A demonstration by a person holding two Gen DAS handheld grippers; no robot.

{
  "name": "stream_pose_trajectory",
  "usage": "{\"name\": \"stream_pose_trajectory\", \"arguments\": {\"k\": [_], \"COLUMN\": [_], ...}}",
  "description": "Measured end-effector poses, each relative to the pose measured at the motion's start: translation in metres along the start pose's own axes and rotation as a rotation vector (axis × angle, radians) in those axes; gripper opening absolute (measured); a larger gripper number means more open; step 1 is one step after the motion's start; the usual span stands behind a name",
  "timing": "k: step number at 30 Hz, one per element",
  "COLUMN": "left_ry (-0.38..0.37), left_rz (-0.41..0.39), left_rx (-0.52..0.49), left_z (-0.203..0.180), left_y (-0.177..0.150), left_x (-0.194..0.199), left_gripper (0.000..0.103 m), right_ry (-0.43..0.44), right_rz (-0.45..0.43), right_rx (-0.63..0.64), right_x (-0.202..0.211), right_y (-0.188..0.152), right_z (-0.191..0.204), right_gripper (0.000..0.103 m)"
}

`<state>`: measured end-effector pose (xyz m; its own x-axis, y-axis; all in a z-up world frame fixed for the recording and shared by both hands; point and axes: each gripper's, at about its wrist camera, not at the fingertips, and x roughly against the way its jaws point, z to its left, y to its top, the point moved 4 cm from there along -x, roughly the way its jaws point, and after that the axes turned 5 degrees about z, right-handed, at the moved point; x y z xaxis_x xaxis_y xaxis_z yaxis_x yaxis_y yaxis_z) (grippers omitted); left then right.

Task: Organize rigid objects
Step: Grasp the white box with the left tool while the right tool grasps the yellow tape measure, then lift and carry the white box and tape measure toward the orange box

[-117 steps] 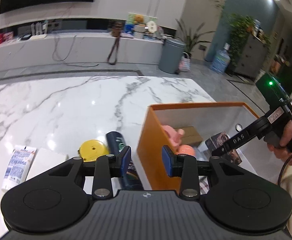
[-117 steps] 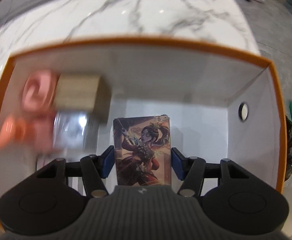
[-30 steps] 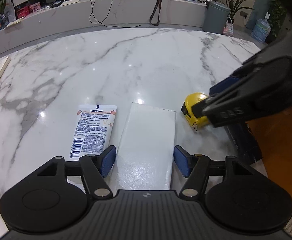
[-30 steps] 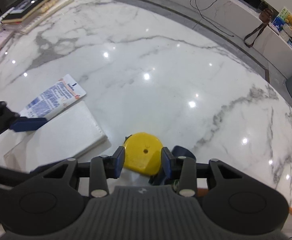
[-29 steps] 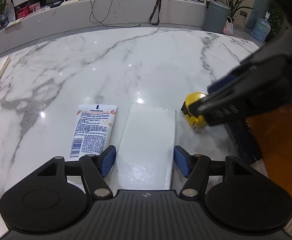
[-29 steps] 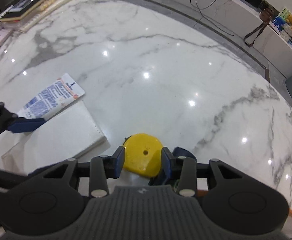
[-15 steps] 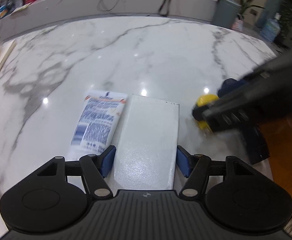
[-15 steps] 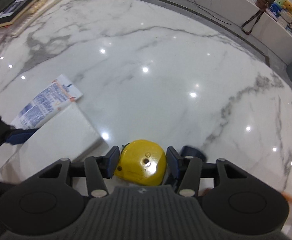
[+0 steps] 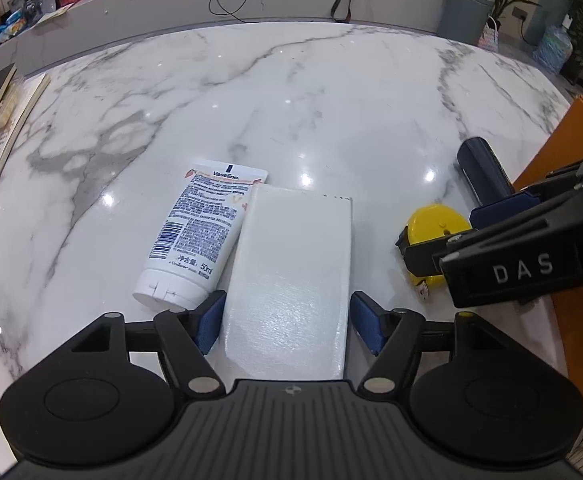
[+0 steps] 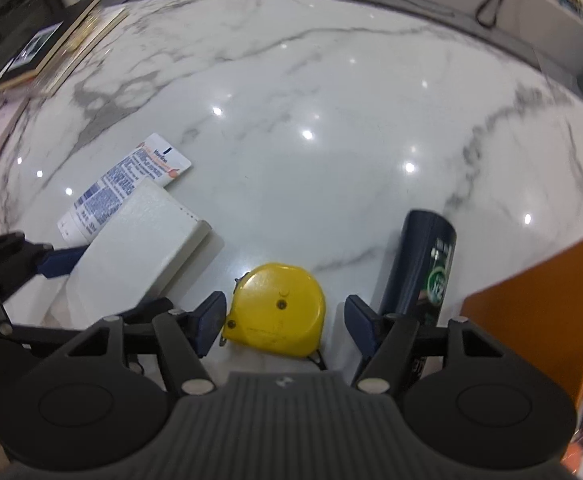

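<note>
A flat white box (image 9: 291,272) lies on the marble table (image 9: 291,92) between the pads of my left gripper (image 9: 287,324). Its jaws are opening, with a thin gap on the right side. A Vaseline tube (image 9: 203,232) lies against the box's left edge. A yellow tape measure (image 10: 277,310) rests on the table between the pads of my right gripper (image 10: 285,320). Those jaws are also opening, and gaps show on both sides. A dark blue can (image 10: 423,264) lies just right of the tape measure. The orange box (image 10: 539,312) stands at the right.
Books (image 10: 51,48) are stacked at the table's far left edge. The two grippers work side by side, close together. Beyond the table, a low counter with cables and a grey bin (image 9: 467,8) stands at the back.
The right gripper's jaws have spread wider around the yellow tape measure and it has rolled and sunk a little. The left jaws have widened slightly around the white box.
</note>
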<state>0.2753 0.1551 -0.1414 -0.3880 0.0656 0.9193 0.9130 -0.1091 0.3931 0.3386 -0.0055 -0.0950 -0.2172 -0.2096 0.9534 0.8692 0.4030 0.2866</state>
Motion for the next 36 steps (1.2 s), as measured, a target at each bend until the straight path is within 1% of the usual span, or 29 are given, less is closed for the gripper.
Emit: {"name": "stream_pose_trajectory", "arguments": {"k": [3, 4, 5, 6, 7, 11, 14, 18, 23, 24, 25, 26, 27, 28, 30, 33, 36], "left_ry": [0.001, -0.002, -0.002, 0.004, 0.015, 0.006, -0.026, -0.033, -0.031, -0.037, -0.042, -0.044, -0.047, -0.053, -0.063, -0.038, -0.031], "left_rz": [0.0, -0.003, -0.007, -0.01, -0.015, -0.022, -0.035, -0.092, -0.179, -0.194, -0.21, -0.225, -0.236, -0.242, -0.23, -0.193, -0.133], "left_rx": [-0.009, -0.007, -0.005, -0.006, -0.01, 0.004, 0.03, 0.03, 0.043, 0.044, 0.039, 0.03, 0.019, 0.005, -0.027, -0.05, -0.053], "left_z": [-0.002, -0.001, 0.0, 0.0, 0.001, 0.002, 0.005, 0.001, -0.004, -0.007, -0.011, -0.016, -0.022, -0.03, -0.045, -0.057, -0.063], "left_y": [0.0, 0.001, 0.001, 0.002, 0.002, 0.002, 0.001, 0.0, -0.001, 0.0, 0.002, 0.002, 0.003, 0.004, 0.005, -0.001, -0.014], "left_x": [-0.001, -0.001, -0.001, -0.001, -0.001, 0.001, 0.005, 0.021, 0.053, 0.06, 0.067, 0.074, 0.08, 0.086, 0.092, 0.095, 0.094], "left_gripper": [0.081, 0.08, 0.079, 0.075, 0.071, 0.07, 0.07, 0.07, 0.07, 0.07, 0.07, 0.07, 0.07, 0.07, 0.07, 0.07, 0.07], "right_ry": [0.015, 0.013, 0.007, 0.01, 0.008, 0.009, 0.012, 0.03, 0.064, 0.075, 0.072, 0.073, 0.101, 0.116, 0.117, 0.109, 0.162], "right_rz": [0.022, 0.013, 0.004, -0.004, -0.006, -0.013, -0.046, -0.098, -0.195, -0.211, -0.229, -0.249, -0.255, -0.262, -0.274, -0.279, -0.264], "right_rx": [-0.021, -0.018, -0.008, -0.004, -0.007, -0.036, -0.044, -0.078, -0.094, -0.09, -0.086, -0.075, -0.08, -0.095, -0.092, -0.096, -0.066], "right_x": [-0.005, -0.006, -0.006, -0.005, -0.005, -0.001, 0.01, 0.029, 0.062, 0.071, 0.08, 0.09, 0.099, 0.108, 0.122, 0.131, 0.134], "right_y": [-0.004, -0.005, -0.006, -0.007, -0.006, -0.008, -0.012, -0.021, -0.035, -0.039, -0.043, -0.047, -0.052, -0.056, -0.063, -0.074, -0.094], "right_z": [0.001, 0.002, 0.003, 0.005, 0.005, 0.002, 0.003, 0.002, 0.002, 0.001, 0.0, -0.003, -0.007, -0.012, -0.022, -0.035, -0.034], "right_gripper": [0.064, 0.063, 0.06, 0.057, 0.057, 0.056, 0.056, 0.055, 0.054, 0.049, 0.024, 0.005, 0.0, 0.0, 0.0, 0.0, 0.0]}}
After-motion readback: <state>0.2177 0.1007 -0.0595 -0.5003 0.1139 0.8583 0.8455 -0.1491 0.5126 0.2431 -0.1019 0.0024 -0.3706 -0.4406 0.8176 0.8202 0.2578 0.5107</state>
